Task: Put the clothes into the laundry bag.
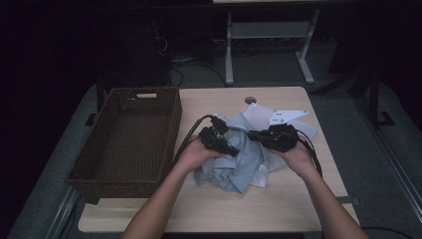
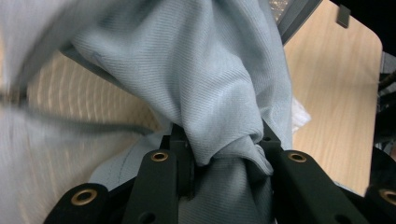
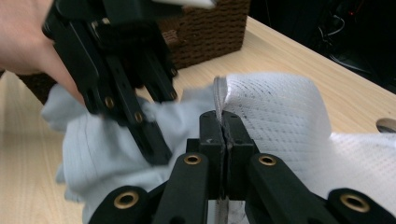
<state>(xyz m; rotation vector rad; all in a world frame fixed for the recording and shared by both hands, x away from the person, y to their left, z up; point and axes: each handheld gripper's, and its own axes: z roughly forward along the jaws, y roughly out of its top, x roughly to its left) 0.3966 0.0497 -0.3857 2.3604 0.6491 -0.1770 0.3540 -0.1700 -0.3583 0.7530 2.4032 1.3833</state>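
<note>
High view shows, from the left, a dark woven basket [image 1: 130, 139] with stiff walls, then your left hand-held gripper [image 1: 234, 151] clamped on a thick bunch of the pale blue-grey garment [image 1: 244, 164], which lies crumpled mid-tabletop [image 1: 209, 209]. Its fine ribbed knit looks soft, light and limp, so take it by a gathered fold or hem. Further right, your right hand-held gripper [image 3: 226, 122] is pinched fully onto the thin edge of the white mesh fabric [image 3: 275, 112].
</note>
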